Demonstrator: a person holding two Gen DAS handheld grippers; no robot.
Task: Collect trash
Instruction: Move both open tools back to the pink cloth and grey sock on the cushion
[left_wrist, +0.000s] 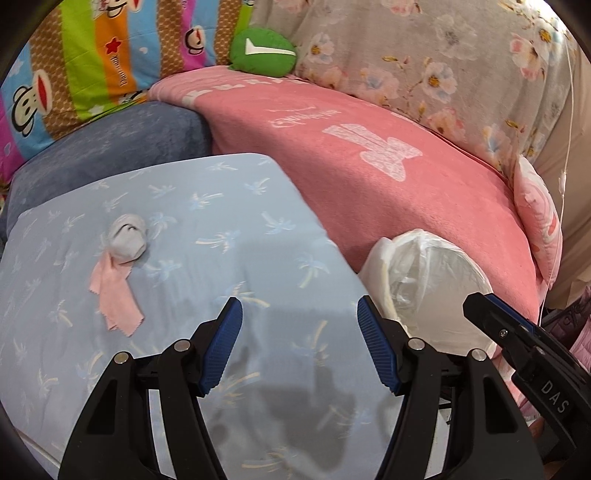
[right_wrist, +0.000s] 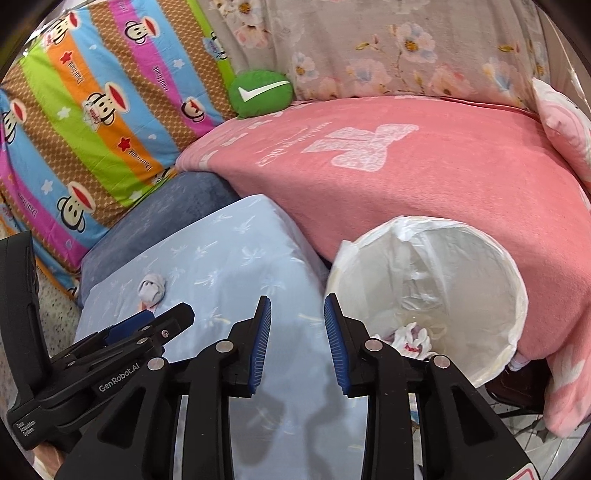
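Left wrist view: the left gripper (left_wrist: 299, 343) gapes wide and empty over the blue sheet (left_wrist: 221, 206); a grey wad (left_wrist: 127, 240) on a pink scrap (left_wrist: 114, 295) lies ahead-left. A pinch might snag sheet.

Right wrist view: the right gripper (right_wrist: 297, 343) is parted, empty, beside the lined bin (right_wrist: 424, 280).

The right gripper (right_wrist: 297, 347) hangs over a pale blue cushion (right_wrist: 236, 254), its 2 blue-padded fingers (right_wrist: 260, 347) parted with nothing between them. Just right of it stands a white bin (right_wrist: 513, 295) lined with a plastic bag, crumpled white scraps (right_wrist: 410, 338) lying at its bottom. A grey wad (right_wrist: 151, 288) sits on the cushion toward the left, with the left gripper (right_wrist: 155, 325) near it, low in the frame. A pink blanket (right_wrist: 406, 177) lies behind the bin, and a green round cushion (right_wrist: 260, 94) rests beside a striped pillow (right_wrist: 96, 110).
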